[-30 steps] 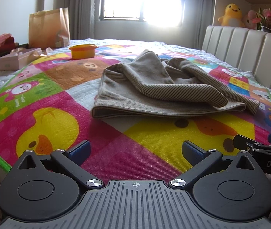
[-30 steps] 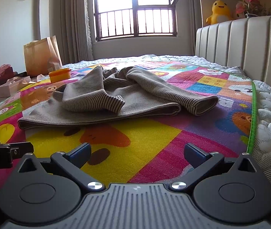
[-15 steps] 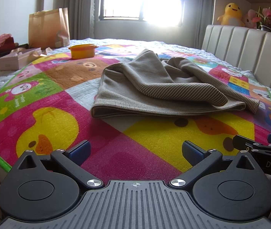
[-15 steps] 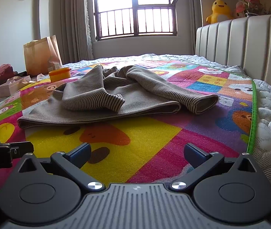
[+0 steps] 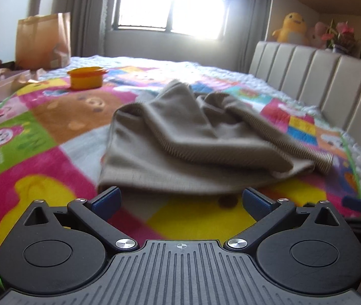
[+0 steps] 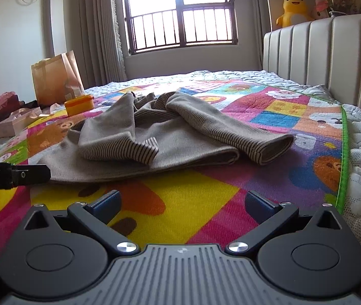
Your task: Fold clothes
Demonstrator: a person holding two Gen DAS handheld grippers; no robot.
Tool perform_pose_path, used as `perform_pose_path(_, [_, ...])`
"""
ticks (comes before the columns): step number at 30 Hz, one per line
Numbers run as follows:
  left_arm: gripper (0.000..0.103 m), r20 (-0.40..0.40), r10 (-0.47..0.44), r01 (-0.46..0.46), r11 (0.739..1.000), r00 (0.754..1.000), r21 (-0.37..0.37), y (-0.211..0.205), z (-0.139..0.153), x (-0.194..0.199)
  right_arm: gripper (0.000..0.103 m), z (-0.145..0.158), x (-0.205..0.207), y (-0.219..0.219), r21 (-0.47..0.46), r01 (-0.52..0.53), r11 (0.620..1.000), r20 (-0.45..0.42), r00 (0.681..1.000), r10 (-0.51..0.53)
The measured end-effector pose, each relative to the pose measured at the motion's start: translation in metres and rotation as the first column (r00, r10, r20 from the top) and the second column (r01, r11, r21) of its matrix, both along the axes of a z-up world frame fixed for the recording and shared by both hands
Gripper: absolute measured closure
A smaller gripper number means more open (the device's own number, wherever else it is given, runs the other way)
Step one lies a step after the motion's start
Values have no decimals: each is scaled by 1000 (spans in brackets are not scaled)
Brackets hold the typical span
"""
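Beige sweater (image 5: 193,152) crumpled on colourful mat (image 6: 193,203), both grippers' jaws released, empty

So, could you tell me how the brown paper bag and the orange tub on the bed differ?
The paper bag stands tall and upright; the orange tub is low and squat. The paper bag is dull brown, the orange tub bright orange-yellow. The orange tub sits on the colourful mat; the paper bag stands beyond it. Both rest on the bed's far left side.

Strong daylight is admitted through the barred window (image 6: 180,12), blown out to white glare in the left wrist view, which is motion-blurred. Straight edges are bowed by fisheye distortion.
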State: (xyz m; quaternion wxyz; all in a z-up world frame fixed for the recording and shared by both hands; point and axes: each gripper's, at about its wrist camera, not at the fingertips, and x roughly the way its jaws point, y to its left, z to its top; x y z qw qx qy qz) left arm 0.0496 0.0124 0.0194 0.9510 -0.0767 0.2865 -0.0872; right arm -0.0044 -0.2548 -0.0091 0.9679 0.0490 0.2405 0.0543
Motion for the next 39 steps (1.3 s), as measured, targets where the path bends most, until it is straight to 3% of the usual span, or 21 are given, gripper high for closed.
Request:
perform_pose_path(2, [0,8,-28,28,999,1000,-39,5,7,17,0,9,10,-4,13,4,1000,15,1000,-4])
perform_pose_path(5, [0,-42,-56,51,993,998,-103,12,7,49,0,18,34,-10,58,3,998,-4,1000,-3])
perform_pose_path(11, [0,-138,-123,89,968,983,-234,27,-3,103,0,16,85,-23,302,-15,953,-111,993,51])
perform_pose_path(16, [0,-169,-132,69,940,977,-334,44,-12,147,0,21,118,-12,258,-21,966,-112,992,52])
perform_pose_path(20, [0,-245,-110,9,925,963,-380,53,-30,178,0,9,146,-9,293,-18,956,-160,985,67])
perform_pose_path(23, [0,-251,-113,4,917,961,-399,55,-34,183,0,-2,166,-7,325,-10,946,-203,976,80])
perform_pose_path(29, [0,-275,-134,-1,898,952,-441,64,-36,177,0,-14,162,-4,307,-43,951,-173,980,100])
perform_pose_path(31, [0,-290,-147,-7,883,946,-470,69,-37,175,0,-16,161,-10,337,-56,940,-167,979,118])
perform_pose_path(35, [0,-327,-196,-28,820,924,-571,85,-42,172,0,-18,160,-21,395,-72,916,-152,978,142])
perform_pose_path(39, [0,-336,-242,-36,761,910,-648,93,-46,168,0,-19,157,-14,342,-88,936,-140,980,143])
